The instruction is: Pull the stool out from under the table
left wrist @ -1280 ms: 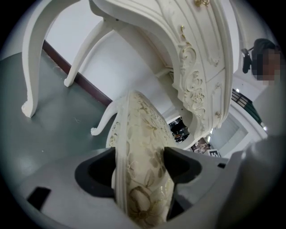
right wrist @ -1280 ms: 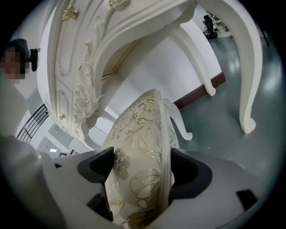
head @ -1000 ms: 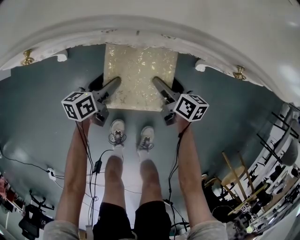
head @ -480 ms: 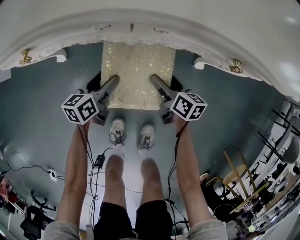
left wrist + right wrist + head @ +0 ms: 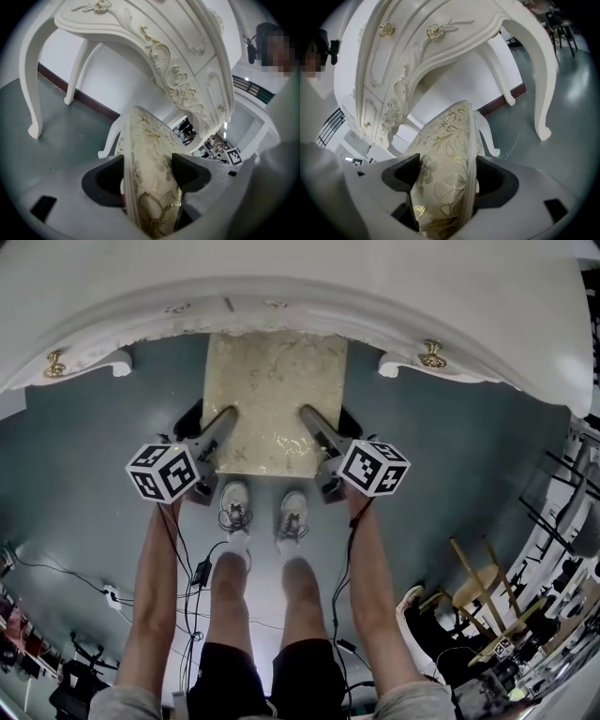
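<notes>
The left gripper [image 5: 225,416] and right gripper [image 5: 307,414] each pinch the cream gold-patterned cushioned stool [image 5: 272,381], seemingly nearly clear of the ornate white table [image 5: 281,282] at the upper frame.

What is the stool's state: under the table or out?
Mostly out: the stool shows almost whole; only its far edge meets the table rim.

the cream fabric-covered square stool [image 5: 274,390] carries a shiny gold leaf-and-flower pattern. the carved white wooden table [image 5: 281,287] has pale gilt scrollwork and round gold knobs [image 5: 431,354]. the smooth floor [image 5: 84,456] is dull grey-green. the grey left gripper [image 5: 228,413] and grey right gripper [image 5: 307,413] bear black-and-white square markers.
</notes>
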Motion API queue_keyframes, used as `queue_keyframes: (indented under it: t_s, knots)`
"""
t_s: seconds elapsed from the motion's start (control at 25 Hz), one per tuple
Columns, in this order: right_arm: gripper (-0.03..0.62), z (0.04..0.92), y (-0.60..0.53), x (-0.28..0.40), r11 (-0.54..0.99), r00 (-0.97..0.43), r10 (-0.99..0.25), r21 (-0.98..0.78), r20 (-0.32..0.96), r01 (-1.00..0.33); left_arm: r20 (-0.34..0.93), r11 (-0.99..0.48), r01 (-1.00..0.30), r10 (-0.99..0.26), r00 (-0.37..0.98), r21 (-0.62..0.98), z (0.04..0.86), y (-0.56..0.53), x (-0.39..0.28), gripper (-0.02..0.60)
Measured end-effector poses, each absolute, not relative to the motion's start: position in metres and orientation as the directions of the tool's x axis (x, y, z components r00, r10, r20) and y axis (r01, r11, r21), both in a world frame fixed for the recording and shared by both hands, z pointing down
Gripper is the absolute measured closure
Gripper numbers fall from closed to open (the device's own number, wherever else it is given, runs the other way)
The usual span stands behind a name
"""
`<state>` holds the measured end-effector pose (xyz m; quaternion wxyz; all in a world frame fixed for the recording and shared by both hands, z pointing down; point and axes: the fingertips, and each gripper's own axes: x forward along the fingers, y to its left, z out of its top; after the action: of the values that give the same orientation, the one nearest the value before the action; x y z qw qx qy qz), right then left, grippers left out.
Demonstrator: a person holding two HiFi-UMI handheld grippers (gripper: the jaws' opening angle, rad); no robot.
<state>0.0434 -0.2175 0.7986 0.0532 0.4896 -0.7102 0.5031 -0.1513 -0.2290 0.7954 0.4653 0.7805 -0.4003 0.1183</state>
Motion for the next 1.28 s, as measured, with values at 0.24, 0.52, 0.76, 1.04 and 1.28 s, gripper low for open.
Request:
queue_keyframes:
  t_s: [0.24,0.52,0.76,1.04,1.28]
  knots:
    - [0.21,0.784,-0.191,0.07,-0.025,-0.475,-0.678,-0.663,0.562,-0.748,0.556,-0.29,-0.721,-0.481,0.678,0.629,0.78,-0.214,-0.124,0.259]
    - [0.21,0.767,-0.155,0.113,-0.083,-0.414,-0.721,-0.663,0.555,-0.744,0.551,-0.354,-0.694,-0.427,0.717,0.627,0.764,-0.195,-0.079,0.259]
    - [0.21,0.756,-0.115,0.154,-0.14,-0.352,-0.755,-0.661,0.553,-0.738,0.547,-0.409,-0.66,-0.369,0.751,0.63,0.754,-0.17,-0.035,0.259]
    - [0.21,0.739,-0.06,0.201,-0.208,-0.259,-0.803,-0.66,0.537,-0.722,0.534,-0.49,-0.604,-0.292,0.793,0.629,0.737,-0.137,0.019,0.259]
    - [0.21,0.738,-0.005,0.249,-0.27,-0.178,-0.827,-0.654,0.534,-0.706,0.525,-0.543,-0.55,-0.219,0.823,0.634,0.739,-0.098,0.074,0.259]
